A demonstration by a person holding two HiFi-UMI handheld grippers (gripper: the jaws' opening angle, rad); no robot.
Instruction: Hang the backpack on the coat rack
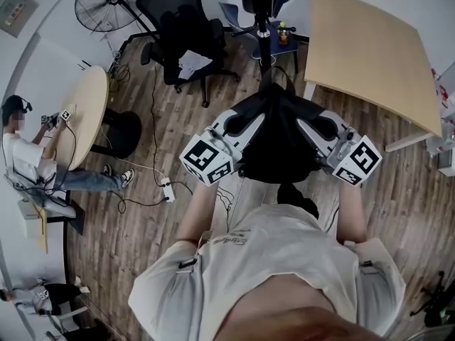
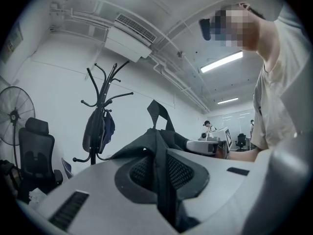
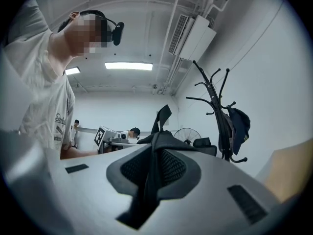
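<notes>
Transport step; my left claw (image 2: 159,166) and right claw (image 3: 155,166) grip the black fabric backpack (image 1: 277,141); next, lift its top loop (image 2: 157,112) onto the black metal coat rack (image 2: 93,155).

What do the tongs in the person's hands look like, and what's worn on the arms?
The left tongs and right tongs have broad pale-grey jaws with dark mesh-textured oval pads. The left cube and right cube are white with black square markers. The person's T-shirt is light, short-sleeved; forearms bare.
</notes>
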